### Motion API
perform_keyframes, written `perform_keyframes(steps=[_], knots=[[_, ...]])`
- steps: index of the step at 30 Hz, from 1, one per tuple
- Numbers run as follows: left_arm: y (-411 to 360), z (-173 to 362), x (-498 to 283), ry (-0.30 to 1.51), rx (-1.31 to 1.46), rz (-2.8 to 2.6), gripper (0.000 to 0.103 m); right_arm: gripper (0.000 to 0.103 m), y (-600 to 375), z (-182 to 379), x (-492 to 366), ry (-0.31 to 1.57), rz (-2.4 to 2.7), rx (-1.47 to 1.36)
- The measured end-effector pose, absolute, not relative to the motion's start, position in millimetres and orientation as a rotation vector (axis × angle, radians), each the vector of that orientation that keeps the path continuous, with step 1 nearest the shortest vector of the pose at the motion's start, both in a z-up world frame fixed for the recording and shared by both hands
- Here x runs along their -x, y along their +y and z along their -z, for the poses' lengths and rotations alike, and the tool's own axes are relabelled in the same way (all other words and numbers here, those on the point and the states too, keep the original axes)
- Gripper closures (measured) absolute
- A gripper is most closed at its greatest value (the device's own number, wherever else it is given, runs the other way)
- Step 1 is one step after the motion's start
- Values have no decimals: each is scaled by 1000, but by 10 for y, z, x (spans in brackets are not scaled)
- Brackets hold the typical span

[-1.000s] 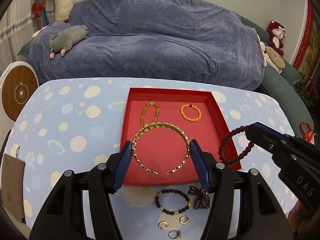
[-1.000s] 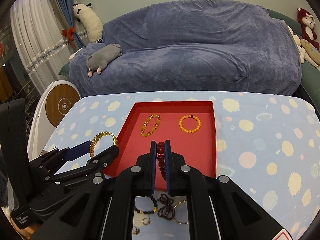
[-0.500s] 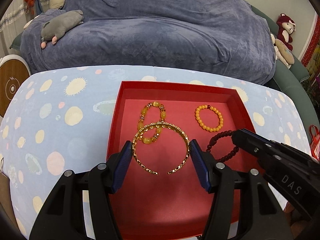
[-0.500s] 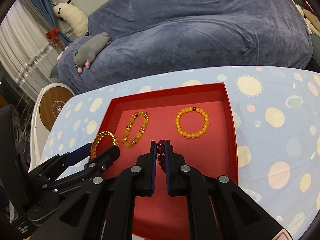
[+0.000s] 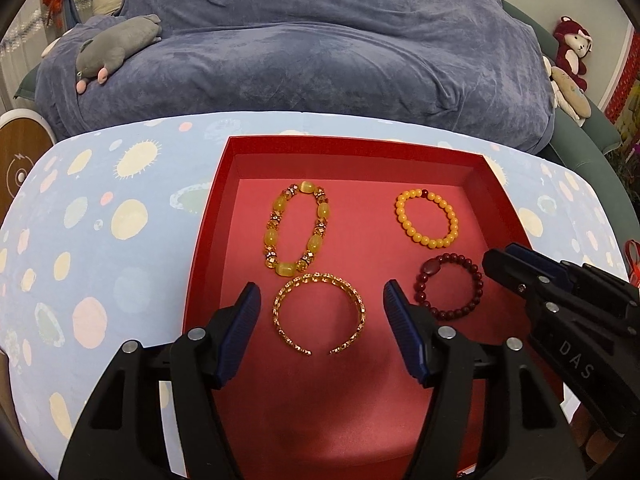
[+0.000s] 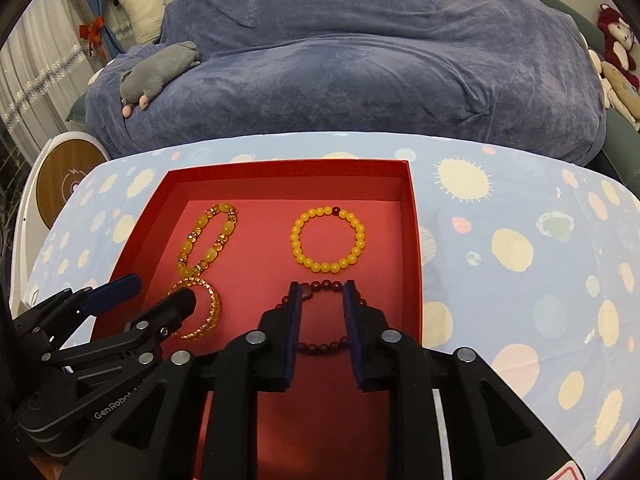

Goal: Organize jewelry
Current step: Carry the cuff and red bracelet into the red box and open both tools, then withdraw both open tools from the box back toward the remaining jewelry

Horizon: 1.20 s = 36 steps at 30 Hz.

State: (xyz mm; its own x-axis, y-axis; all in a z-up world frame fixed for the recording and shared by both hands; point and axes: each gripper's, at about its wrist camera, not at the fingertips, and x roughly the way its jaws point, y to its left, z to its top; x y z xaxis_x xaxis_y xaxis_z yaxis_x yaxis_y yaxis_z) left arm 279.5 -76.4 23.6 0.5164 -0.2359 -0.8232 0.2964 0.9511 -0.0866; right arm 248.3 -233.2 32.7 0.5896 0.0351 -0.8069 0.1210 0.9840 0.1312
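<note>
Your left gripper (image 5: pixel 322 312) sits nearest, jaws spread wide and holding nothing; the gold bangle (image 5: pixel 319 313) lies flat on the floor of the red tray (image 5: pixel 208 216) between the two pads, clear of both, its open gap facing back toward you. Your right gripper (image 6: pixel 322 306) is part open, also empty; its pads straddle the dark red bead bracelet (image 6: pixel 324 320), which lies flat in the tray's near right area, beside the bangle. Judgement: both pieces are released, so the coming move is a straight retreat back and up, each gripper along its own finger axis, so no pad drags a piece. Beyond the bangle, almost touching it, lies the amber stone bracelet (image 5: pixel 297 229), long axis running away from you; beyond the dark bracelet, apart from it, lies the yellow bead bracelet (image 5: pixel 427 218), toward the tray's far right corner. Versus 0.5 s ago: the left pads then pinched the bangle by its sides and the right held the dark beads shut; both have since opened and the pieces rest on the tray.
</note>
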Motion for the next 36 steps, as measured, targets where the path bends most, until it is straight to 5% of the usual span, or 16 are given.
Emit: perform_keyframes(steps=[5, 19, 36], knots=[[-733, -409, -2727, 932, -75, 308, 34, 66, -2348, -538, -2312, 898, 53, -173], [-413, -751, -2087, 895, -62, 291, 34, 64, -2179, -954, -1501, 838, 54, -138], [-141, -392, -997, 958, -64, 283, 34, 64, -1863, -434, -319, 954, 68, -158]])
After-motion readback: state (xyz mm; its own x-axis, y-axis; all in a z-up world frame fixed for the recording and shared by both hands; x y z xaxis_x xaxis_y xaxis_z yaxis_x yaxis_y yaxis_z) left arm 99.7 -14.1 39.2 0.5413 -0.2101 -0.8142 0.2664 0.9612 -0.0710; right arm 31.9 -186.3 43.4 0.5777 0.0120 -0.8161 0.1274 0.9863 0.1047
